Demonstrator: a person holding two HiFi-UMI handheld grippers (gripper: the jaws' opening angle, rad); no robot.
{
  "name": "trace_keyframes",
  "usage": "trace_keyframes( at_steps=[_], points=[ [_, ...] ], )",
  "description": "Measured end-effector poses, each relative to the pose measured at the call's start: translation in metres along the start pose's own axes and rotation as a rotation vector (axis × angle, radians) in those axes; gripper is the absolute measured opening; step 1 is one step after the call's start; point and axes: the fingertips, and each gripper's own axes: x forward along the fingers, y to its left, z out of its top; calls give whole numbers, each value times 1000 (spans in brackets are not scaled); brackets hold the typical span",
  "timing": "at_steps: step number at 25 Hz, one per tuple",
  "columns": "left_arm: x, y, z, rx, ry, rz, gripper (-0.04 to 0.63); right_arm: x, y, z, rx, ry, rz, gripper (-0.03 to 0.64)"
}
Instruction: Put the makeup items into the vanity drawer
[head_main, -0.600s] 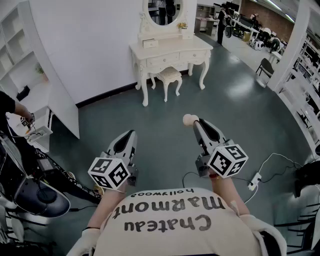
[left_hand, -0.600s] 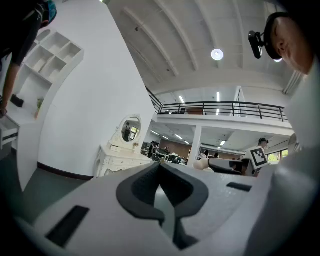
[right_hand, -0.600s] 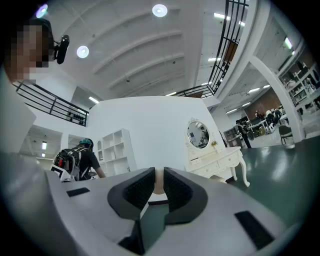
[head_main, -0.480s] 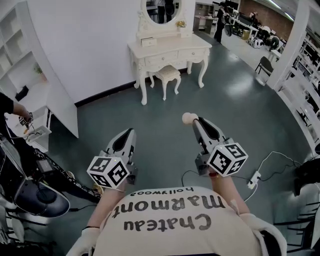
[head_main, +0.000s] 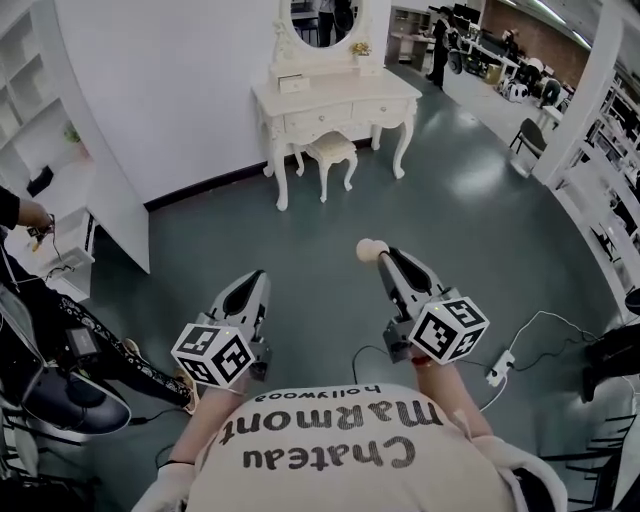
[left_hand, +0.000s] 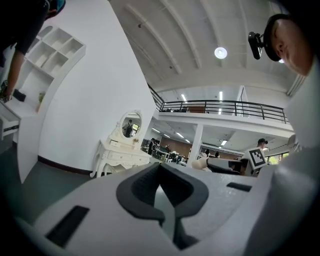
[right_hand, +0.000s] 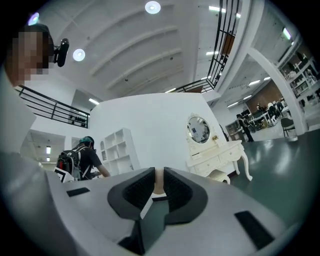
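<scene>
Well short of the white vanity (head_main: 330, 100), the right claw (head_main: 381, 254) stands narrowed, pinched on a beige makeup sponge (head_main: 370, 250) that pokes from its tip over the green floor (head_main: 300, 235). Beside it, just as far from the vanity, the left claw (head_main: 257, 279) is closed with nothing between its pads. Only the head view shows a white power strip (head_main: 500, 362) on the floor, far from the vanity. Only the right gripper view catches a person with a backpack (right_hand: 80, 159) at the white shelves (right_hand: 117, 150) left of the vanity.
</scene>
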Motion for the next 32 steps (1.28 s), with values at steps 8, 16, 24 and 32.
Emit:
trace_keyframes(
  at_steps=[8,16,24,32],
  points=[
    [6,13,-25,-50,37,33,9,3,-17,-36,38,69,11,72],
    [64,32,-21,-38,47,-44,8,38,-48,-28,25,57,-44,72],
    [128,83,25,-1,25,-101,9,111,-69,-2,18,27,-85,72],
    [172,141,64,31,-7,-133,9,190,-77,17,-11,-5,-89,72]
  ],
)
